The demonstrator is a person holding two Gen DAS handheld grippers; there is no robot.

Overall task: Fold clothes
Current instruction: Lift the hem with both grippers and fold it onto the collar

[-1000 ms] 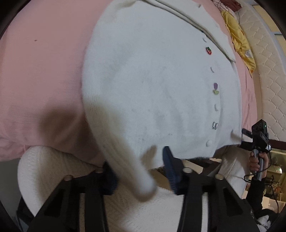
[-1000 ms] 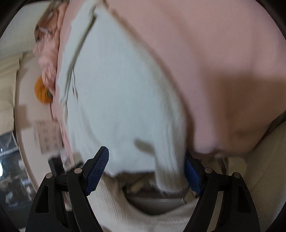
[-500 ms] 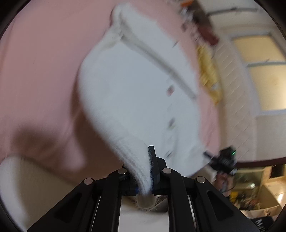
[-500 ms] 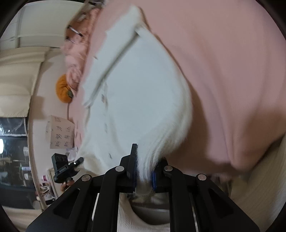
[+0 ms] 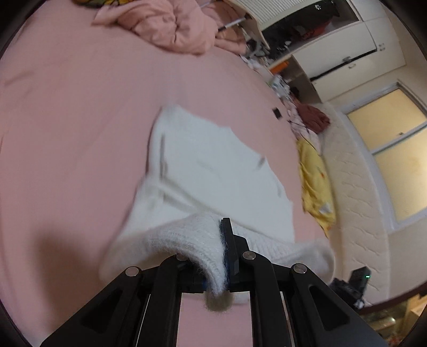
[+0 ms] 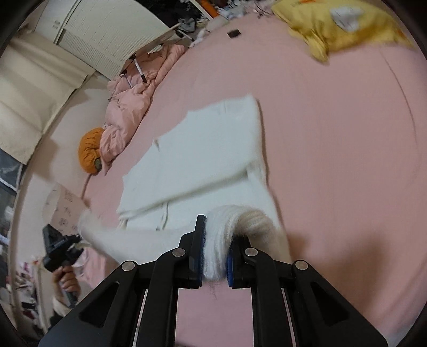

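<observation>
Warm dim indoor light, motion blur, fisheye-bent edges, soft shadows.

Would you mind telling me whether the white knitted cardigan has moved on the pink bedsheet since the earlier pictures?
Yes. The white knitted cardigan has been lifted off the pink bedsheet at its near end and carried toward the crumpled pink duvet.

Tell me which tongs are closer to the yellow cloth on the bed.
Right. The right tongs, shut on a white cardigan sleeve, have the yellow cloth ahead on their own side. The left tongs grip the other sleeve, farther across the pink bed from it.
</observation>
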